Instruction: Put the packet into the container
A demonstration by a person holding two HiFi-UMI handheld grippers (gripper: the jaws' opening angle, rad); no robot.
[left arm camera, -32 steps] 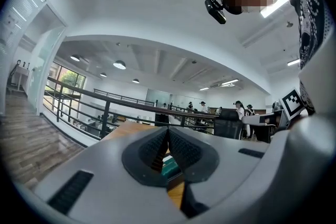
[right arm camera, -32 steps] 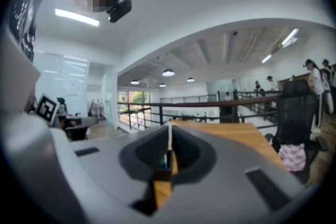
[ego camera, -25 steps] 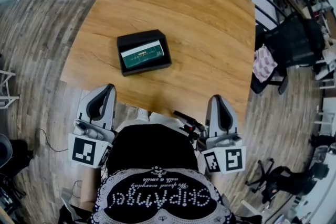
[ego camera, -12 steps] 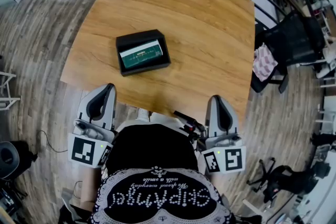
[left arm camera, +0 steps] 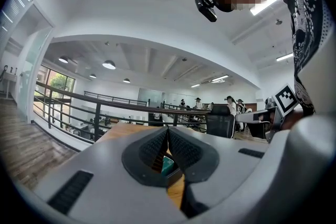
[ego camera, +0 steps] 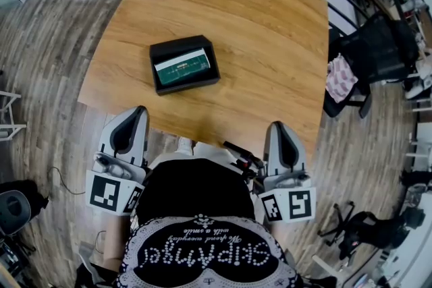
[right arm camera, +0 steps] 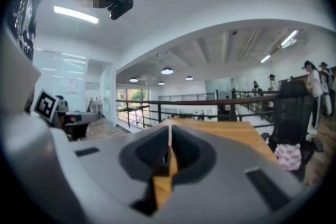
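1. Nothing of the task has shifted since the earlier frames. The left tool [ego camera: 136,115] and right tool [ego camera: 281,127] sit as before at the near edge of the worktop [ego camera: 263,44], and the black container [ego camera: 165,50] lies where it lay.
2. Both tools have their jaws pressed together, with nothing between them.
3. The green-and-white packet [ego camera: 183,66] lies flat inside the container, well apart from both tools.
4. The placing looks finished. The next move probably calls for no more than keeping the tools clear of the container.
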